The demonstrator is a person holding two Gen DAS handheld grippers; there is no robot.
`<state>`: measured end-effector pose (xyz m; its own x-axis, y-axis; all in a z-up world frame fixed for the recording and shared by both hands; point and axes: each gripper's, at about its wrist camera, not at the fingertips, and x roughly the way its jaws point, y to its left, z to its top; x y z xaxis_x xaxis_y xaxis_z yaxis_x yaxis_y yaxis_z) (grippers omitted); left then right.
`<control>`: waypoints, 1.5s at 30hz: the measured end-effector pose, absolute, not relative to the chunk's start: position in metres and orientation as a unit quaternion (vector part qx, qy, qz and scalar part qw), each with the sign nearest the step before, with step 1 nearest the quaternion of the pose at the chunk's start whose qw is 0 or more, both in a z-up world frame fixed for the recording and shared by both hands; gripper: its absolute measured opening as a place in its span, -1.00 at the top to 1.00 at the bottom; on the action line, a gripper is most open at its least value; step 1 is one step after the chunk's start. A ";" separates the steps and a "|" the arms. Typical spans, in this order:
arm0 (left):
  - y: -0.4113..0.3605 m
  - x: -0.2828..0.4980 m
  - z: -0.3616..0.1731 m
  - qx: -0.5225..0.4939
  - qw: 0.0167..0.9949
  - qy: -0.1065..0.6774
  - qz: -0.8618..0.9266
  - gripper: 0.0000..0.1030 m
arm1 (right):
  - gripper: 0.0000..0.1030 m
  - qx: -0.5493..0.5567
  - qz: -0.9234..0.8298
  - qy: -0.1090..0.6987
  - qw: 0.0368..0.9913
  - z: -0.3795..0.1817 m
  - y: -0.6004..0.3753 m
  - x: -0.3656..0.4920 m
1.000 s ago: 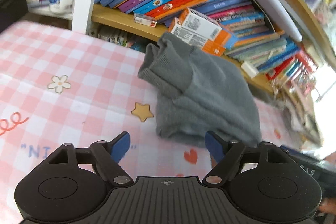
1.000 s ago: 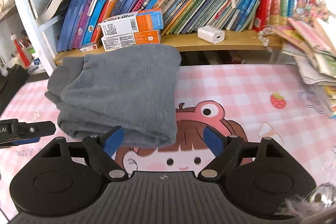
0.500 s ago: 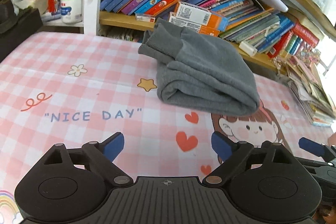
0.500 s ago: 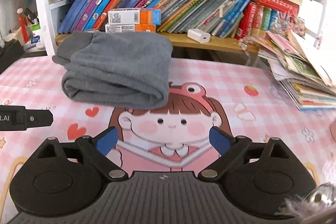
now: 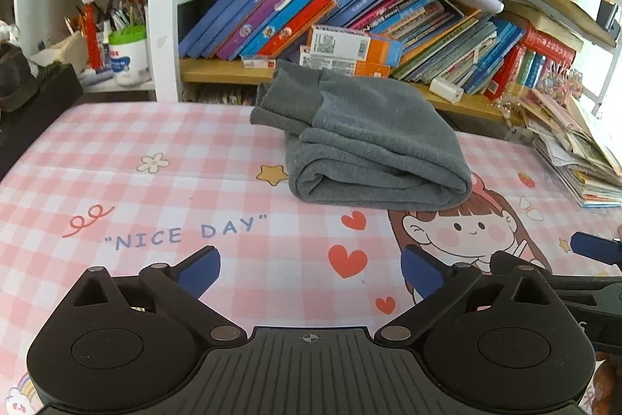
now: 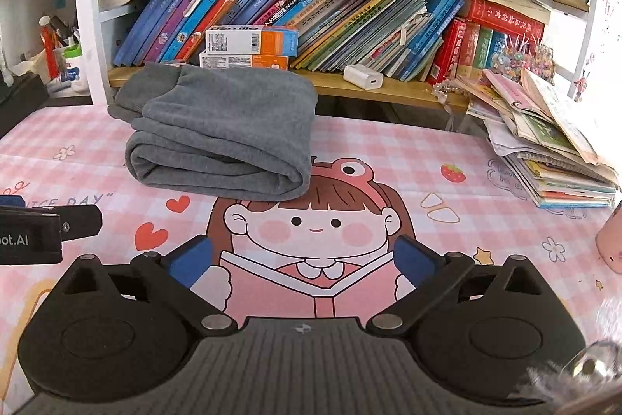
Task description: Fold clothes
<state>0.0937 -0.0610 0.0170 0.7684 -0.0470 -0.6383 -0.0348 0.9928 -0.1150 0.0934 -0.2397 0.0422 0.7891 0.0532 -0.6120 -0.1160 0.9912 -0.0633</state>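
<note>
Holding both grippers empty in front of the folded grey garment

Looking from my left gripper, I see its blue-tipped fingers spread wide apart with nothing between them, hanging over the pink checked mat near the words "NICE DAY". At the far left, this view alone takes in a pen pot full of pens and a dark box at the mat's edge. Ahead and slightly right lies the grey garment, folded into a thick bundle with its rolled edge towards me and its ribbed cuff at the back left, close under the wooden bookshelf. It lies well apart from my fingers. At the right edge a blue tip and black body of my right gripper show, low over the mat.

From my right gripper, whose fingers also stand wide apart and empty, the garment sits ahead and to the left, its front fold just touching the cartoon girl's hair printed on the mat. My left gripper's black casing pokes in at the left edge. This view shows what the other barely catches: a white charger on the shelf, a slumped stack of booklets at the right, and a pink object at the far right edge, too cropped to identify.
</note>
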 end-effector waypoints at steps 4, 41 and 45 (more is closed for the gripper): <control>-0.062 0.089 0.021 -0.052 0.942 0.331 -0.004 -1.00 | -0.97 -0.048 0.043 0.320 0.945 0.044 -0.241 0.089; -0.063 0.068 0.028 -0.031 0.944 0.328 -0.005 -1.00 | -0.99 -0.039 0.043 0.329 0.943 0.046 -0.242 0.073; -0.064 0.069 0.027 -0.027 0.944 0.329 -0.006 -1.00 | -0.99 -0.037 0.042 0.331 0.942 0.045 -0.242 0.075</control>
